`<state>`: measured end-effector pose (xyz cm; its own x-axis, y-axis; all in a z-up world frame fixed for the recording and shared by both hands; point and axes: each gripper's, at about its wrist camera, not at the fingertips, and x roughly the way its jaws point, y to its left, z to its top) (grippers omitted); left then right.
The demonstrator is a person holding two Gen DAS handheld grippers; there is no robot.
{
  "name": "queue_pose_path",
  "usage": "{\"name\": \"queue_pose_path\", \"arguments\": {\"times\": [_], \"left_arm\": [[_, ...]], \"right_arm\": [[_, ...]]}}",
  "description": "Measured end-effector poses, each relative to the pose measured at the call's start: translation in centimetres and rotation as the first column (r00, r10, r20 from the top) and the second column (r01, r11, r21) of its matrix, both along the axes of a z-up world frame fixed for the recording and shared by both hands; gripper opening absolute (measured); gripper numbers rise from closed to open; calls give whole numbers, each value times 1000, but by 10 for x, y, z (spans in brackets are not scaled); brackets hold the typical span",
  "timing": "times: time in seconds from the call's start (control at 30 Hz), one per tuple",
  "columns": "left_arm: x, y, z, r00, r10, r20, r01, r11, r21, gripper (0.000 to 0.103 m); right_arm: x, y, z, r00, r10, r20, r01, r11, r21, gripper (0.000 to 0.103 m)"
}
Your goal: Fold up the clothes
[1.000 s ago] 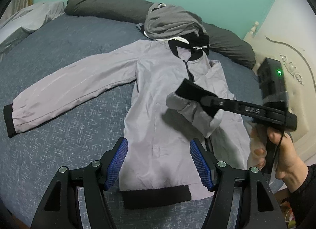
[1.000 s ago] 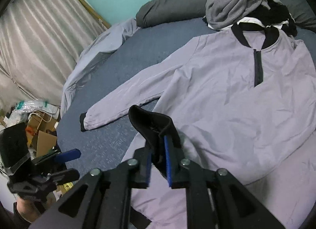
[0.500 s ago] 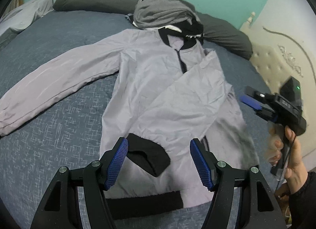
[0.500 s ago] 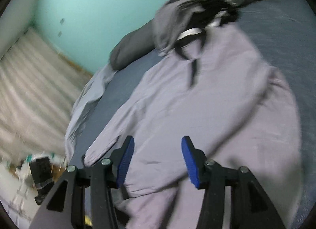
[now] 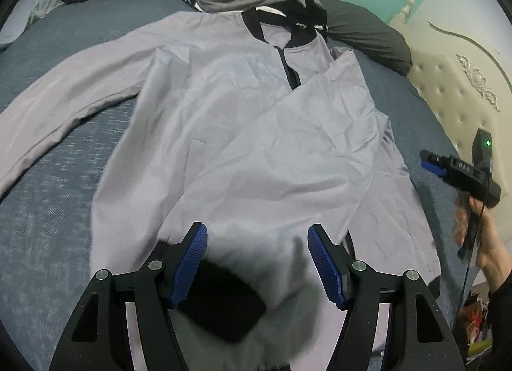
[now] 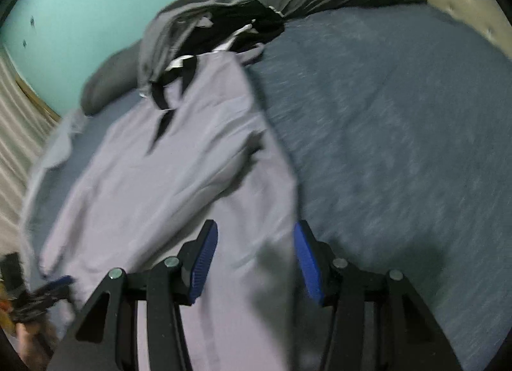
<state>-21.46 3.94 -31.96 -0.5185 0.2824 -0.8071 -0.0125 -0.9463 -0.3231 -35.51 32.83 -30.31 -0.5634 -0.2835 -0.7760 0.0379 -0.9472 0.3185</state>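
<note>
Jacket point(image 5: 224, 121), thin, limp and probably slippery, lies flat on the bed point(image 5: 48, 211) ahead of both tongs, one sleeve folded across its chest. Left tongs point(image 5: 257, 263) and right tongs point(image 6: 254, 263) gape empty; the black cuff point(image 5: 224, 307) between the left pads looks the firmest hold.

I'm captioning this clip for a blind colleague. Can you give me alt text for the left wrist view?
A light grey jacket lies flat on a blue bed, one sleeve folded across its front, black cuff between the open left gripper fingers. The other sleeve stretches out at left. At right, a hand holds the open right gripper off the jacket.
</note>
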Motion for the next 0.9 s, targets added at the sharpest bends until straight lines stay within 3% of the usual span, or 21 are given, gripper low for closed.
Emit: {"name": "queue_pose_path", "arguments": {"times": [0.17,0.47,0.77,0.9], "left_arm": [[-15,-2,-18,1000,0,11,-1,1000,11,69],[-29,2,-37,1000,-15,15,15,1000,-7,69],[-33,4,-43,999,-38,13,38,999,-19,73],[-34,8,-45,999,-47,11,47,998,-42,74]], "right_arm": [[-40,3,-9,999,41,15,-43,985,169,51],[-92,-23,-29,989,138,58,-149,940,308,50],[-111,-35,-46,990,133,51,-142,904,403,47],[-107,-16,-44,998,68,-2,-62,925,375,43]]}}
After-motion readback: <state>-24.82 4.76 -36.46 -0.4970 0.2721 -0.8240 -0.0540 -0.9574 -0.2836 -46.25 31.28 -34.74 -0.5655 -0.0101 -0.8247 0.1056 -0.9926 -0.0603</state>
